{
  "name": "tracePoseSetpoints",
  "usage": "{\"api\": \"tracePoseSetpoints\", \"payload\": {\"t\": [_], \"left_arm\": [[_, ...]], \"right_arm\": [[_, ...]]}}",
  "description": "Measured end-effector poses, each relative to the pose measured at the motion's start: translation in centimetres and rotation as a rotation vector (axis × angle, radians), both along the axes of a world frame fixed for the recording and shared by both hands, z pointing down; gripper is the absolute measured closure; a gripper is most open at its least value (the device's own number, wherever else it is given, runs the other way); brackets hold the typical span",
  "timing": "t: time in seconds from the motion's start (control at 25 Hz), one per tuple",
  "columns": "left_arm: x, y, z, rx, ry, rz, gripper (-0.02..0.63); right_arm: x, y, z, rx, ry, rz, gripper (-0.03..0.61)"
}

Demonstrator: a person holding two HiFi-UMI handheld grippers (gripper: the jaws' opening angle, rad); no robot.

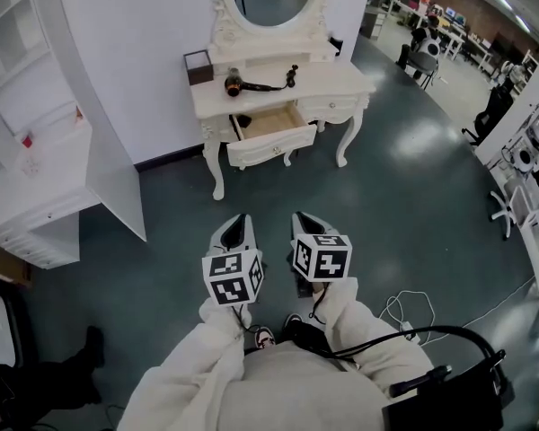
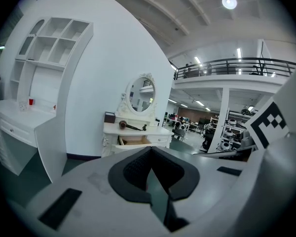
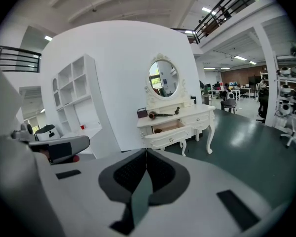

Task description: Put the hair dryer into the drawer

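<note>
Left tool [image 1: 238,220], right tool [image 1: 304,219]: both shut, empty. Yet to reach brown hair dryer [image 1: 238,84] lying on white vanity surface [image 1: 337,81]; open white drawer [image 1: 274,149] waiting.

We've got a bright, evenly lit hall here, a ceiling lamp [image 2: 229,2] blazing overhead and pale glare patches on the green floor [image 1: 422,137], with hardly a hard shadow anywhere. Both gripper views bow hard at the edges and fall off to black corners. Up close the left claw [image 2: 150,152] and right claw [image 3: 146,153] go soft, while the far room is sharp.
</note>
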State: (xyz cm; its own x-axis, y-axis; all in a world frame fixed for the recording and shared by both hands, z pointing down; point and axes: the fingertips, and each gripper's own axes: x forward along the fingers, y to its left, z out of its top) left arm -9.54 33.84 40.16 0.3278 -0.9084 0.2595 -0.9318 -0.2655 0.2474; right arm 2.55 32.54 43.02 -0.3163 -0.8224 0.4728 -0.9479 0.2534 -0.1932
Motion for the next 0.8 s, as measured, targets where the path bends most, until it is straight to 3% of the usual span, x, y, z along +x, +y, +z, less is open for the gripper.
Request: {"api": "tracePoseSetpoints", "payload": {"t": [0.36, 0.8], "left_arm": [[-0.2, -1.9, 1.1, -0.022, 0.002, 0.011, 0.607], [0.5, -8.3, 1.8, -0.037, -0.013, -0.017, 0.607]], "right_arm": [[0.1, -1.8, 0.9, -0.02, 0.02, 0.017, 0.517], [1.4, -8.5, 2.0, -0.046, 0.016, 0.003, 0.517]]}}
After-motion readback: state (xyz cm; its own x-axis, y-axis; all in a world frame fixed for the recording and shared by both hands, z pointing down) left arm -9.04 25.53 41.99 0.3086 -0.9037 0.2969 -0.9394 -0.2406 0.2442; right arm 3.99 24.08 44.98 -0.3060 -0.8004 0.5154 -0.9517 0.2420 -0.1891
